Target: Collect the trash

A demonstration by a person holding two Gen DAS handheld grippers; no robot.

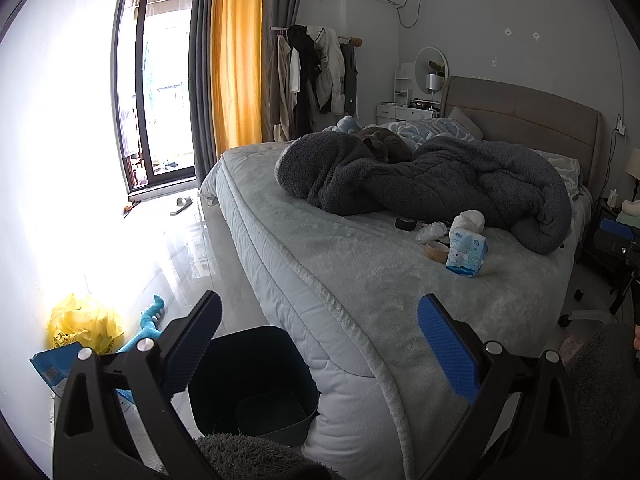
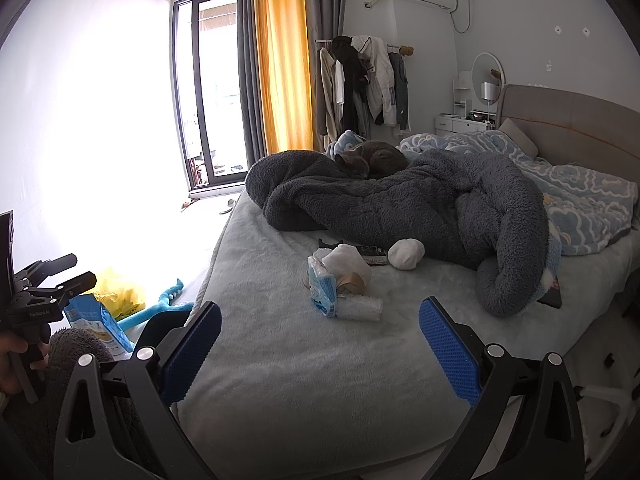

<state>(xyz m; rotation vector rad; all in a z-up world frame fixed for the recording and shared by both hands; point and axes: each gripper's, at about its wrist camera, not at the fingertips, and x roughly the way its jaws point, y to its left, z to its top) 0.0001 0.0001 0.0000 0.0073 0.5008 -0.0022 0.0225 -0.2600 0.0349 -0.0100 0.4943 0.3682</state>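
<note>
Both our left gripper and right gripper gape empty; reaching for the crumpled white tissue ball could wake the grey cat.

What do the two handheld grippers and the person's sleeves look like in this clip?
The left gripper and right gripper match: black angular plastic arms, silver pivot bolts, blue ribbed finger pads. The person's hand emerges from a fuzzy dark-grey fleece sleeve.

left hand-held gripper agape, empty | dark bin below | bed ahead
</note>
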